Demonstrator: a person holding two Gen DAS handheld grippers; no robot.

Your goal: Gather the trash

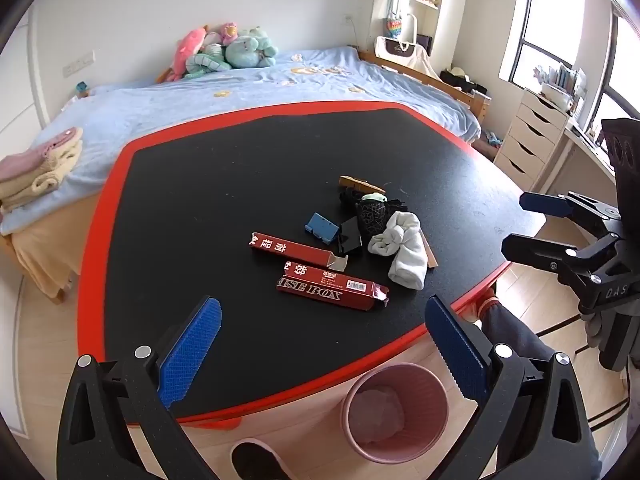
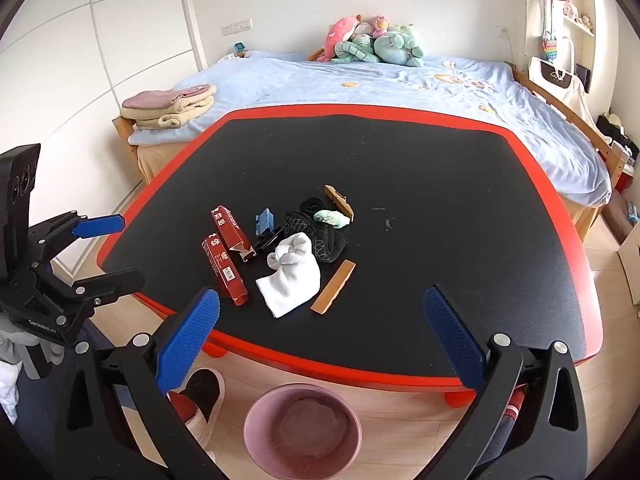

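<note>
Left wrist view: left hand-held gripper [image 1: 320, 344] spread wide and holding nothing, poised over near red edge of counter [image 1: 192, 200]. Right hand-held gripper [image 1: 532, 224] at far right, past counter's side edge, also spread wide and holding nothing; likewise seen in own view [image 2: 320, 340] above near rim. Trash clustered mid-counter: two red boxes [image 1: 332, 286] nearest, lying side by side; blue clip [image 1: 320, 228] just behind; white cloth [image 1: 404, 252] to right, touching dark pouch [image 1: 370, 216]; wooden strip [image 2: 333, 293] beside cloth, well seen in right wrist view; second wooden piece [image 2: 339, 201] farther back by green wad [image 2: 331, 218]. Broad bare black surface around cluster on every side, widest toward bed [image 1: 240, 96]. Pink bin [image 1: 394, 412] on floor just below near counter edge, between both grippers, with crumpled material inside. Shoes visible near bin.
</note>
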